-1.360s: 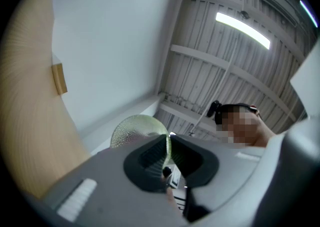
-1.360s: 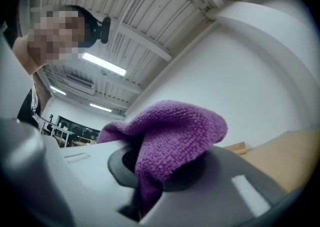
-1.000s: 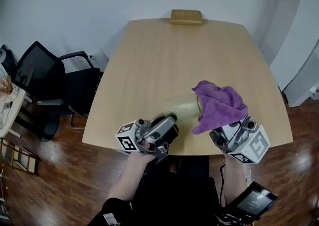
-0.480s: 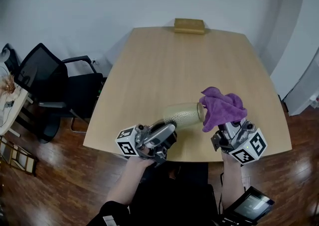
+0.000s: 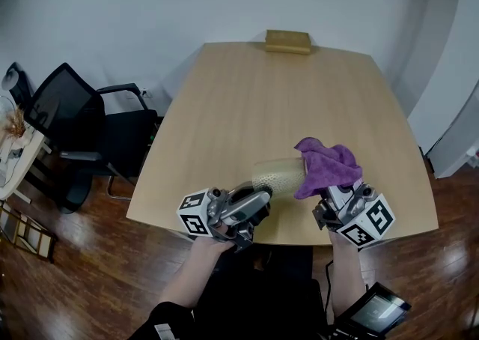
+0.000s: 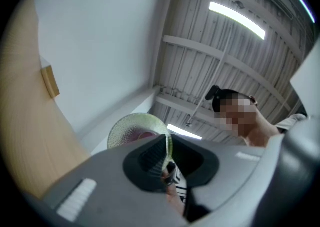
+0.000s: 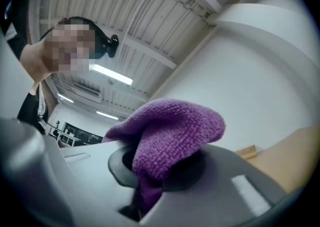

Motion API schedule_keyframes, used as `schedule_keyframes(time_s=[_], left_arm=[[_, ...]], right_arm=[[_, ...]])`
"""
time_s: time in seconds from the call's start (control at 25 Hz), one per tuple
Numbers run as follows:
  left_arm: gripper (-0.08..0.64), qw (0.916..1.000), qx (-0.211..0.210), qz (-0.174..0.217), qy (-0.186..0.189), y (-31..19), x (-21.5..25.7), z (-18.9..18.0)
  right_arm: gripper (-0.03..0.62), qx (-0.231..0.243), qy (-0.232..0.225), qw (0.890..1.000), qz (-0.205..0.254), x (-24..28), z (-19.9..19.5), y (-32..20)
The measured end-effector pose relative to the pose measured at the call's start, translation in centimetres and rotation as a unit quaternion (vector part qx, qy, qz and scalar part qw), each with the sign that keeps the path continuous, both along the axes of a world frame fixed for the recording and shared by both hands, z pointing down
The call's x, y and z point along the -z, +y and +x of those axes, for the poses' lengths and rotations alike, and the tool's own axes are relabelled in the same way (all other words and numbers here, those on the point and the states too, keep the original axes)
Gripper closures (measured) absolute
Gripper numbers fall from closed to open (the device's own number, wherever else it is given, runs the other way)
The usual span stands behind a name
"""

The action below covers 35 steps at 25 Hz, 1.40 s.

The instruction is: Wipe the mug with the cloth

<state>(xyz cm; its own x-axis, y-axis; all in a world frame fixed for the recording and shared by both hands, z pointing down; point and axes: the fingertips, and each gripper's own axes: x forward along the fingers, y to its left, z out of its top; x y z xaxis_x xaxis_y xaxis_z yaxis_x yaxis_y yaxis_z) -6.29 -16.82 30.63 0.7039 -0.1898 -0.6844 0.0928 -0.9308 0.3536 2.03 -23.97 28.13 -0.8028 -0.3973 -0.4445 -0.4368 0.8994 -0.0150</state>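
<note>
A greenish, textured glass mug point(image 5: 277, 177) lies tipped on its side above the table's near edge, its mouth toward the right. My left gripper point(image 5: 253, 201) is shut on its thin wall; in the left gripper view the mug point(image 6: 131, 130) rises from the left gripper point(image 6: 167, 163), with the glass edge pinched between the pads. A purple cloth point(image 5: 325, 166) is bunched against the mug's mouth. My right gripper point(image 5: 334, 198) is shut on the cloth's lower part. In the right gripper view the cloth point(image 7: 172, 131) bulges out of the right gripper point(image 7: 155, 171) and hides its pads.
The light wooden table point(image 5: 247, 106) carries a tan box point(image 5: 287, 41) at its far edge. A black office chair point(image 5: 82, 132) stands left of the table on the dark wood floor. A small screen device point(image 5: 374, 310) shows at the bottom right.
The right gripper has come down and a little left with the cloth, which is now bunched tighter at the mug's mouth. The left gripper and mug have barely moved.
</note>
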Motion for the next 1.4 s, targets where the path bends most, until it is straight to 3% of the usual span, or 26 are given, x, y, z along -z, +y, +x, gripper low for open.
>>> schedule_keyframes(time_s=[0.08,0.16,0.28,0.4,0.48,0.56,0.76,0.84,0.92,1.08,1.16,1.28,1.4], left_arm=[[0.516,1.0000,0.006,-0.004,0.003,-0.2,-0.2,-0.4],[0.517,0.9999,0.009,-0.005,0.002,-0.3,-0.2,-0.8],[0.517,0.9999,0.012,-0.005,-0.006,-0.5,-0.2,-0.8],[0.518,0.9999,0.009,-0.003,-0.008,-0.6,-0.1,-0.4],[0.517,1.0000,-0.001,0.001,-0.002,-0.2,0.3,0.0],[0.511,1.0000,-0.005,0.008,-0.001,0.1,0.5,0.2],[0.515,0.9999,0.007,0.009,-0.006,-0.1,0.3,-0.3],[0.518,0.9999,0.012,0.006,-0.010,-0.4,0.2,-0.5],[0.517,0.9997,0.019,0.004,-0.015,-0.7,0.0,-0.5],[0.518,0.9996,0.016,0.007,-0.022,-0.7,0.0,0.0],[0.514,0.9994,0.014,0.011,-0.030,-0.7,0.2,0.5],[0.514,0.9984,0.022,0.011,-0.051,-1.1,-0.3,1.1],[0.517,0.9937,0.053,0.019,-0.097,-2.2,-0.6,0.7]], right_arm=[[0.566,-0.016,-0.003,0.999,-0.036,-0.9,0.8,-1.3],[0.566,-0.017,-0.030,0.999,-0.034,0.0,1.8,-1.1],[0.566,-0.003,-0.050,0.998,0.023,2.5,2.0,1.2],[0.566,0.012,-0.026,0.996,0.085,3.6,0.4,3.6],[0.566,0.012,-0.008,0.995,0.098,3.0,-0.6,4.0],[0.566,0.008,-0.018,0.997,0.077,2.0,-0.4,2.9],[0.566,-0.027,-0.016,0.999,-0.041,-1.8,0.8,-2.0],[0.567,-0.022,-0.034,0.998,-0.041,-1.3,1.5,-1.6],[0.566,-0.009,-0.047,0.999,-0.007,0.1,1.6,-0.1],[0.566,0.012,-0.027,0.998,0.050,0.9,0.3,2.2],[0.568,0.008,-0.021,0.999,0.023,-0.2,0.4,0.8],[0.566,-0.021,-0.007,0.998,-0.055,-3.0,1.6,-2.5],[0.566,-0.039,-0.013,0.995,-0.089,-4.2,2.9,-3.8]])
